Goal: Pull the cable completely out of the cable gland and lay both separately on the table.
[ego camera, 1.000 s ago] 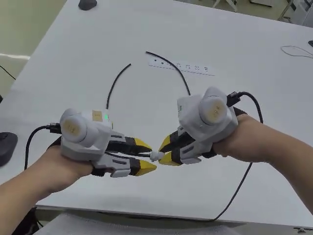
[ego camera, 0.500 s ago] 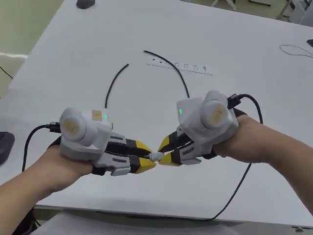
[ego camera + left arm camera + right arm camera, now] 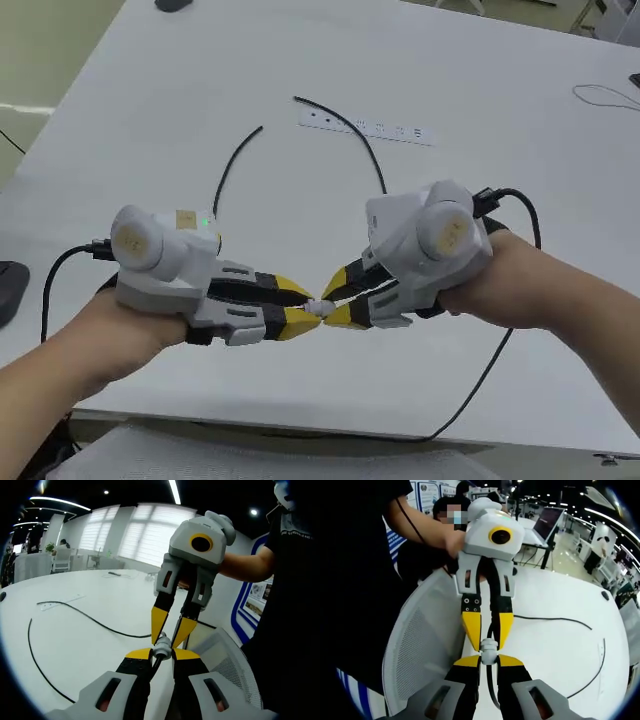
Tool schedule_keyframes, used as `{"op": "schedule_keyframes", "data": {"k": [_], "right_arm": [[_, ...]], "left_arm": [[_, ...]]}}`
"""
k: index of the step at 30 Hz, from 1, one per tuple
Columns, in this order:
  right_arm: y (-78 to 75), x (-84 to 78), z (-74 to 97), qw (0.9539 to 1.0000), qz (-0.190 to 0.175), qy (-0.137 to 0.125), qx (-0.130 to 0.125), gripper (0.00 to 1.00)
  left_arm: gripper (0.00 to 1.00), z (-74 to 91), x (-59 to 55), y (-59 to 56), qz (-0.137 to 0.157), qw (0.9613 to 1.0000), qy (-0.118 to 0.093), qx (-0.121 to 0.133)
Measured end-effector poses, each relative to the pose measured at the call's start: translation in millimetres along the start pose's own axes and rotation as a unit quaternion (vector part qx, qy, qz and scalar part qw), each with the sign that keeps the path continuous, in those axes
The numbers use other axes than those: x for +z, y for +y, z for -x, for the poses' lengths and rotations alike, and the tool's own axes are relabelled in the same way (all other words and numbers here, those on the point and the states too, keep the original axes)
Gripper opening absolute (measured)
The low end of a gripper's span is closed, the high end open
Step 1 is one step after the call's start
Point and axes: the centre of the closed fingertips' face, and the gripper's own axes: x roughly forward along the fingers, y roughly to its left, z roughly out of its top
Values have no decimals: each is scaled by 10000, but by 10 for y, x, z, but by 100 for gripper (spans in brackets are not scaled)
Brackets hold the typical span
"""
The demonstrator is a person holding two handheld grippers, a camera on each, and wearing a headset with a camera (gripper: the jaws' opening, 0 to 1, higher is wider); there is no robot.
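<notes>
1. My left gripper (image 3: 300, 307) clamps the white cable gland (image 3: 322, 308) above the table (image 3: 450, 80); my right gripper (image 3: 337, 303) pinches the black cable (image 3: 232, 170) beside it.
2. If I pull skewed, the cable may jam or slip free.

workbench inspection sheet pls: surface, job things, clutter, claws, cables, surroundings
surface: white table, mostly bare
job's things: cable gland held in the air between both claws; black cable threaded through it
clutter: power strip; dark object at far edge
grippers: left claw and right claw meet tip to tip at the gland; which clamps what, cannot tell
cables: loose black cable and second loose cable lie apart on the table
surroundings: mesh chair, windows
</notes>
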Motion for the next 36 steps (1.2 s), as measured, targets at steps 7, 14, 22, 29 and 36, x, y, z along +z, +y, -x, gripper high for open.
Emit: {"op": "schedule_keyframes", "data": {"k": [7, 14, 22, 29, 36], "right_arm": [[31, -36, 6, 9999, 2, -102, -17, 7], [3, -34, 5, 9992, 21, -372, -117, 8], [-63, 15, 95, 9939, -496, -982, -92, 8], [-70, 36, 187, 9817, -1163, -1488, 254, 13], [-117, 92, 344, 9343, -2516, -2330, 975, 18]], "left_arm": [[15, -38, -4, -29, -85, 9999, 77, -35], [15, -39, -7, 7, -79, 9997, 225, 21], [14, -25, 81, 24, -72, 9997, 216, 78], [14, -52, 155, 20, -309, 9991, 276, 81], [14, -34, 237, 18, -502, 9983, 247, 149]]}}
